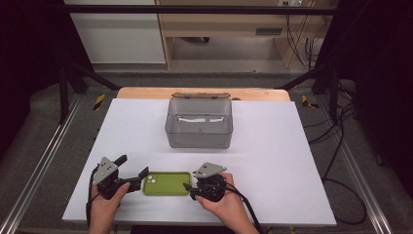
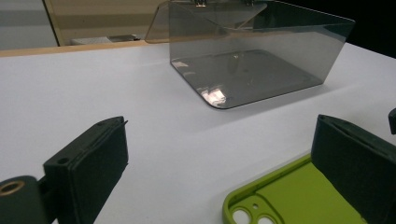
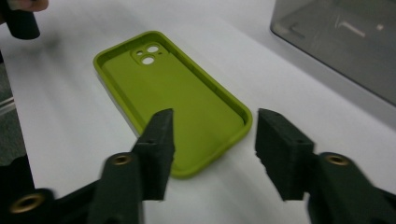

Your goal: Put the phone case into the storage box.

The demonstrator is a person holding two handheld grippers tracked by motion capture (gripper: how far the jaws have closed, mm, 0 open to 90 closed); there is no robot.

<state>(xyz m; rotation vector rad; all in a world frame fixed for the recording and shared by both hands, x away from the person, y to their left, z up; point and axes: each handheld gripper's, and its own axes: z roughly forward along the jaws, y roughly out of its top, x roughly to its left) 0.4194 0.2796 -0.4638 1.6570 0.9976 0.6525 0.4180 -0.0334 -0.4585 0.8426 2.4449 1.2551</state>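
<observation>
A lime-green phone case [image 1: 166, 184] lies flat on the white table [image 1: 272, 146], hollow side up, camera holes toward the left. My left gripper [image 1: 132, 165] stands open at the case's left end; in the left gripper view [image 2: 219, 140] its right jaw sits by the corner of the case [image 2: 289, 196] near the camera holes. My right gripper [image 1: 190, 181] is at the case's right end. In the right gripper view [image 3: 212, 140] the jaws are open, and the near end of the case [image 3: 177, 93] lies just ahead of them, untouched.
A clear grey plastic box [image 1: 198, 124] with its lid tipped open at the back stands mid-table, behind the case; it looks bare inside [image 2: 252, 70]. A wooden edge [image 1: 146, 92] runs along the table's far side.
</observation>
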